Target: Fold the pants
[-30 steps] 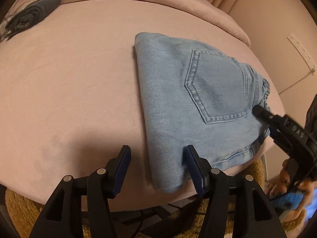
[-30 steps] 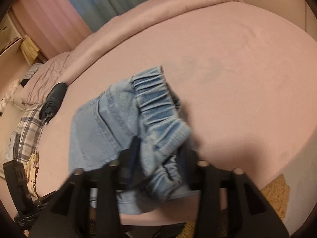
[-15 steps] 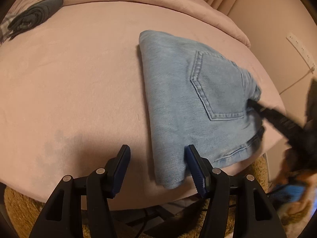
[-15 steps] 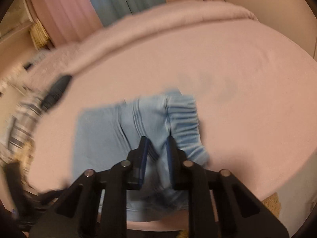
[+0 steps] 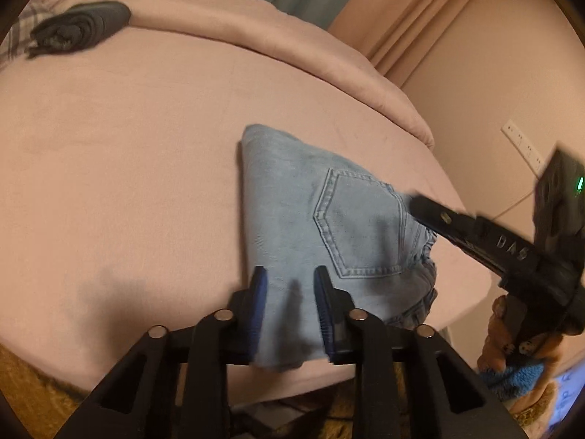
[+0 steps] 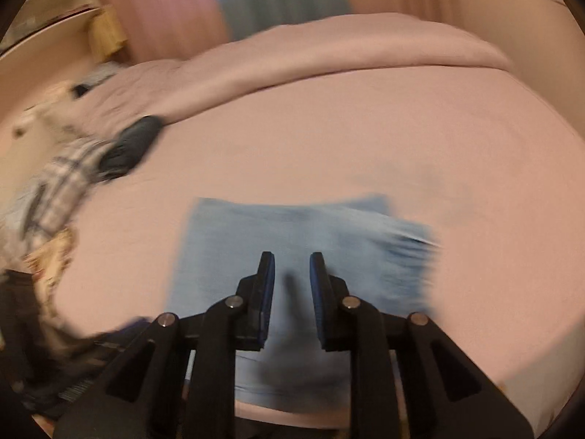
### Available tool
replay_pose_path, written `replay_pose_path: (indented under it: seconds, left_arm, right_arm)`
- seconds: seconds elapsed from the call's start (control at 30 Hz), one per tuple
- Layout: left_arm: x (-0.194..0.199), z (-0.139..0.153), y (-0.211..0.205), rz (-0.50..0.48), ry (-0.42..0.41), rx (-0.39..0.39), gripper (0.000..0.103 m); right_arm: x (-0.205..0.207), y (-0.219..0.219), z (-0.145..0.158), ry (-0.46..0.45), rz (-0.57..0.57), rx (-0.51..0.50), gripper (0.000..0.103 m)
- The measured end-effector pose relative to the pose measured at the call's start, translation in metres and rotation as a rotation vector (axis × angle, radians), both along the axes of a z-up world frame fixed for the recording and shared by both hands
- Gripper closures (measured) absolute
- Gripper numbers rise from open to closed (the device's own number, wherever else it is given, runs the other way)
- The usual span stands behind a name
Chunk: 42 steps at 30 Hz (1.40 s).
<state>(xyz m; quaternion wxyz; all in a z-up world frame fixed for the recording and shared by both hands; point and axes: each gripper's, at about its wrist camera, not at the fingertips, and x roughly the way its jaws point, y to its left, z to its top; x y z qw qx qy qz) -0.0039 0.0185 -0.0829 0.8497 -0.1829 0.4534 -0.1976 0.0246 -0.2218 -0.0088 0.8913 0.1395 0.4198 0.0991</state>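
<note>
We see the pants [image 5: 321, 226], pale blue denim, folded into a compact packet on the pink bed [image 5: 128, 153], near its front edge, back pocket [image 5: 358, 226] facing up and the gathered waistband bunched at the right side. Our left gripper [image 5: 289, 285] hovers over the packet's near edge, released, jaws apart with nothing between them. Our right gripper [image 6: 291, 274] also stands parted above the pants [image 6: 292, 241]; that view is blurred, so contact is hard to judge. A dark roll [image 5: 80, 27] lies well beyond the pants.
</note>
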Motion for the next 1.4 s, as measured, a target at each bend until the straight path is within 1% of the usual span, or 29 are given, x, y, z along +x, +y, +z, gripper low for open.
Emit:
replay_pose_path:
  seconds: [0.03,0.07,0.1,0.13,0.17,0.23,0.3,0.33,0.4,0.47,0.57,0.67,0.8,0.97,1.0,1.03,1.07,1.1,1.17,1.2,1.27,1.33,1.37,1.4]
  left_arm:
    - [0.002,-0.007,-0.003,0.000,0.017,0.005,0.079]
    - [0.004,-0.010,-0.003,-0.001,0.022,0.015,0.079]
    - [0.002,-0.014,-0.002,-0.003,0.022,0.047,0.079]
    - [0.001,-0.019,-0.005,-0.005,0.024,0.098,0.079]
    - [0.003,-0.021,-0.013,-0.005,0.023,0.127,0.079]
    - [-0.002,-0.023,-0.010,0.009,0.017,0.124,0.080]
    - [-0.002,-0.025,-0.007,0.015,0.027,0.120,0.080]
    - [-0.002,-0.026,-0.005,0.017,0.033,0.109,0.080]
    - [0.000,-0.027,-0.005,0.015,0.044,0.094,0.080]
    - [0.002,-0.027,-0.003,0.012,0.042,0.095,0.080]
    - [-0.001,-0.025,-0.006,0.010,0.029,0.130,0.080]
    - [-0.007,-0.024,-0.010,0.009,0.016,0.154,0.080]
    - [-0.009,-0.024,-0.014,0.006,0.018,0.154,0.080]
    - [-0.010,-0.020,-0.016,-0.002,0.014,0.159,0.080]
    - [-0.014,-0.018,-0.014,-0.003,0.020,0.155,0.080]
    - [-0.010,-0.016,-0.013,-0.004,0.028,0.144,0.080]
    - [-0.002,-0.014,-0.010,-0.006,0.037,0.134,0.080]
    - [0.002,-0.012,-0.007,-0.007,0.050,0.119,0.080]
    - [0.007,-0.007,-0.003,0.002,0.061,0.088,0.080]
    - [0.009,-0.008,-0.004,0.014,0.059,0.085,0.080]
    - [0.012,-0.009,-0.006,0.026,0.059,0.105,0.080]
    - [0.017,-0.018,-0.009,0.028,0.092,0.112,0.080]
    - [0.018,-0.022,-0.009,0.033,0.099,0.108,0.080]
    - [0.018,-0.024,-0.008,0.033,0.097,0.108,0.080]
  right_arm:
    - [0.009,0.015,0.000,0.009,0.066,0.036,0.083]
    - [0.016,0.025,-0.003,0.023,0.106,0.061,0.086]
    - [0.026,0.039,-0.010,0.060,0.150,0.082,0.086]
    - [0.035,0.054,-0.019,0.093,0.182,0.088,0.086]
    - [0.042,0.065,-0.028,0.118,0.198,0.078,0.086]
    - [0.054,0.083,-0.046,0.161,0.210,0.046,0.086]
    - [0.065,0.094,-0.060,0.190,0.203,0.010,0.091]
    - [0.071,0.098,-0.064,0.183,0.187,-0.018,0.097]
    - [0.080,0.100,-0.062,0.151,0.170,-0.033,0.100]
    - [0.088,0.099,-0.058,0.128,0.147,-0.044,0.102]
    - [0.101,0.100,-0.060,0.137,0.135,-0.049,0.103]
    - [0.113,0.099,-0.062,0.120,0.117,-0.037,0.103]
    - [0.126,0.099,-0.070,0.131,0.089,-0.033,0.103]
    - [0.116,0.090,-0.061,0.127,0.087,0.007,0.103]
    - [0.111,0.090,-0.056,0.127,0.093,0.005,0.101]
    - [0.104,0.088,-0.051,0.121,0.103,0.002,0.100]
    - [0.099,0.089,-0.046,0.107,0.115,-0.004,0.097]
    - [0.087,0.086,-0.040,0.087,0.133,-0.012,0.092]
    - [0.063,0.080,-0.031,0.063,0.165,-0.046,0.089]
    - [0.052,0.076,-0.030,0.058,0.161,-0.075,0.089]
    - [0.031,0.068,-0.036,0.060,0.139,-0.129,0.089]
    - [0.013,0.059,-0.051,0.079,0.144,-0.113,0.089]
    - [0.001,0.055,-0.058,0.064,0.145,-0.095,0.091]
    - [-0.009,0.051,-0.061,0.033,0.138,-0.088,0.092]
